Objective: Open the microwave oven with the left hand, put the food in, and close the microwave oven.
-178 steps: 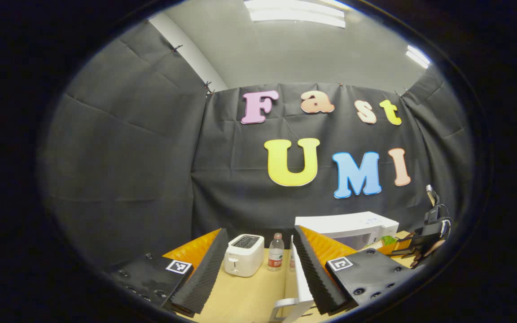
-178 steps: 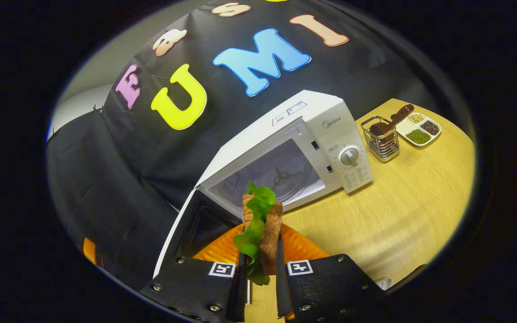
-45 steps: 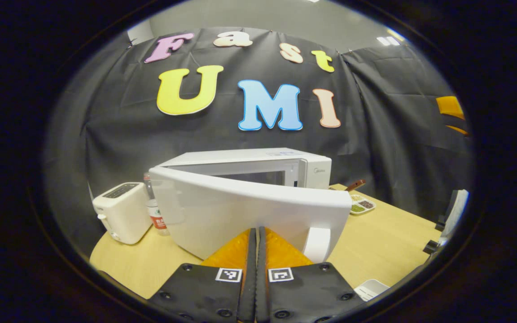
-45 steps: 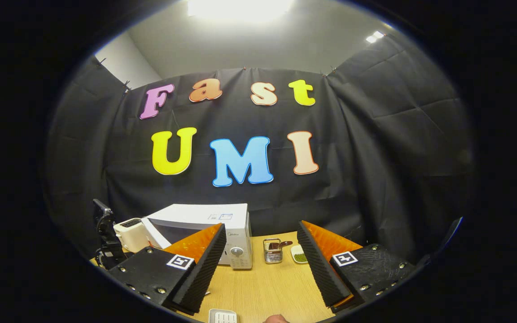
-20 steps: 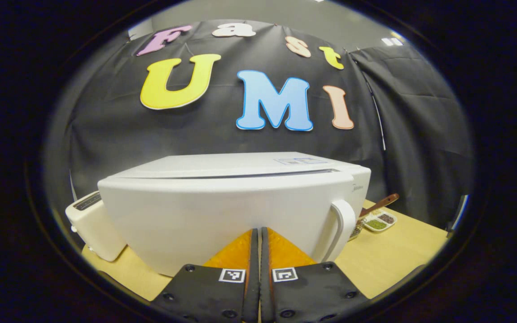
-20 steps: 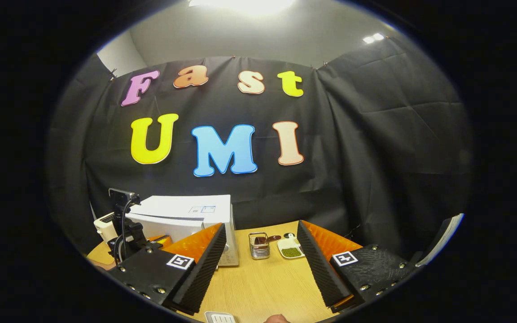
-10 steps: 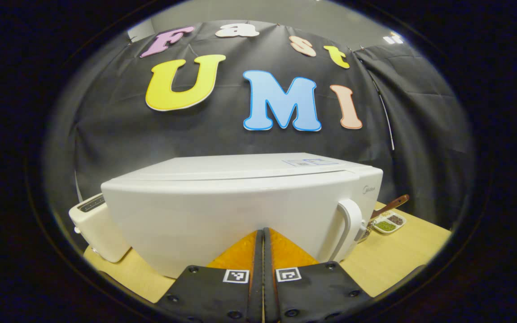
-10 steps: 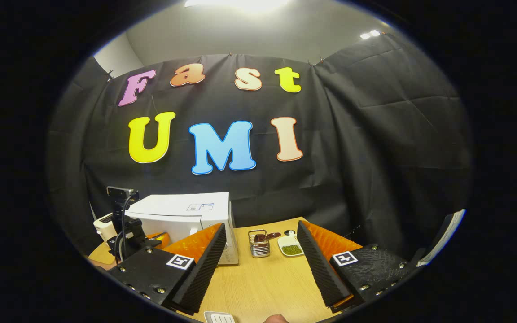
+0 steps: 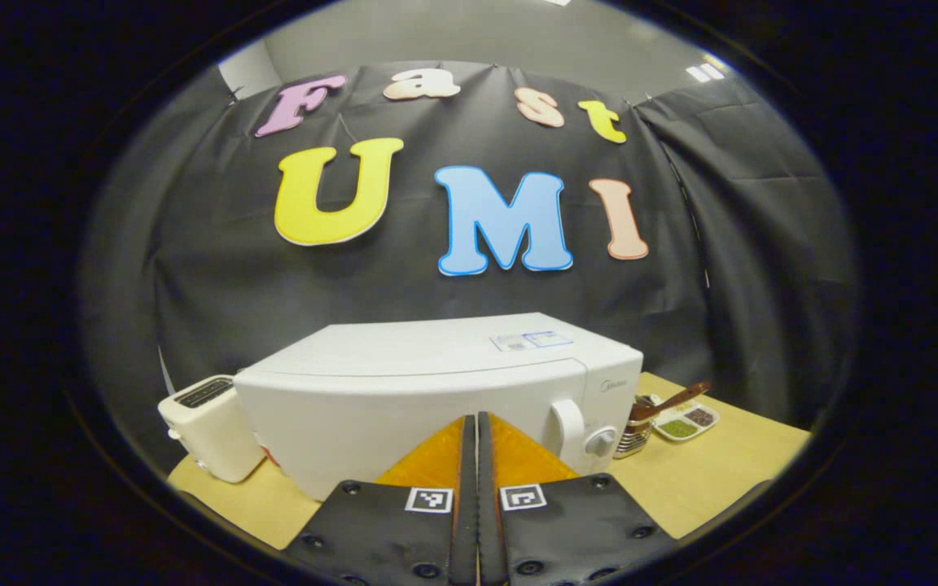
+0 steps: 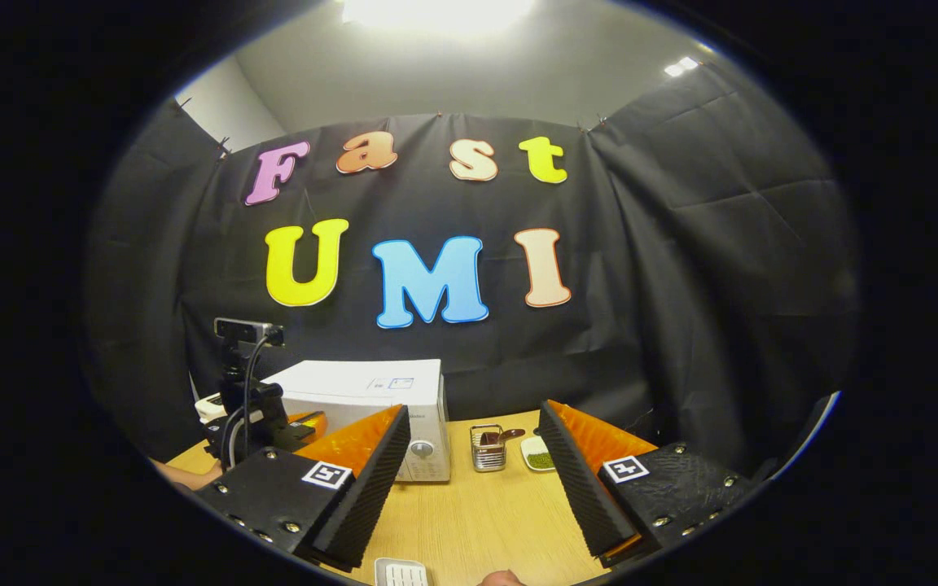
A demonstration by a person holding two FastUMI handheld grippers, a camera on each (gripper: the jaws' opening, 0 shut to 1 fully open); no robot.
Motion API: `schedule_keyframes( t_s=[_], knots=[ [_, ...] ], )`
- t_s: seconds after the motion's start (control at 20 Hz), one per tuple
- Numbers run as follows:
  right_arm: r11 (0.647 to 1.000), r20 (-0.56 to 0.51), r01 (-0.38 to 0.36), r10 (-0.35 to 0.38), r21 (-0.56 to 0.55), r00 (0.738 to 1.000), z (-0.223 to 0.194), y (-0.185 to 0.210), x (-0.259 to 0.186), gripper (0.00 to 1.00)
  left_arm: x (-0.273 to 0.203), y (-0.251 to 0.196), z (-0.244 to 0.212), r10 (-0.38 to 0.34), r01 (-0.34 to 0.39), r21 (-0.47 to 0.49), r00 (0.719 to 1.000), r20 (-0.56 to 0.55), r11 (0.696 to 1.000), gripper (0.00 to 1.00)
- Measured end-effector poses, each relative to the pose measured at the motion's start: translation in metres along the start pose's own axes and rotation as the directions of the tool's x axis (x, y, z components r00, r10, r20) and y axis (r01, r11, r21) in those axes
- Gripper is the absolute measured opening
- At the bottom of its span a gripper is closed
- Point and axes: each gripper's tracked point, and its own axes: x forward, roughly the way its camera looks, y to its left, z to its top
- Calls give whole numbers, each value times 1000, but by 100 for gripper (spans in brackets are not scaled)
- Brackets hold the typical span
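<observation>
In the left gripper view, a white toaster [image 9: 210,437] stands just left of the microwave oven [image 9: 436,399] on the wooden table [image 9: 705,472]. The oven lies with its long axis across the view, its closed door and dial [image 9: 599,442] facing the left gripper [image 9: 471,423], whose fingers are pressed together on nothing. Right of the oven sit a wire basket [image 9: 630,438] and a small dish [image 9: 685,421]. In the right gripper view, the right gripper [image 10: 469,443] is spread wide, empty, near the oven's right side.
</observation>
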Motion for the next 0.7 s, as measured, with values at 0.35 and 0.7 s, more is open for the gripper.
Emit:
schedule_keyframes(
  t_s=[0.35,0.7],
  knots=[
    [996,33,-91,90,17,995,11,-13,-30,96,-99,-10,53,65,-66,-2,995,79,998,7],
    [984,46,-178,177,23,983,11,-27,-64,96,-198,-18,70,128,-132,22,983,131,991,7]
  ],
)
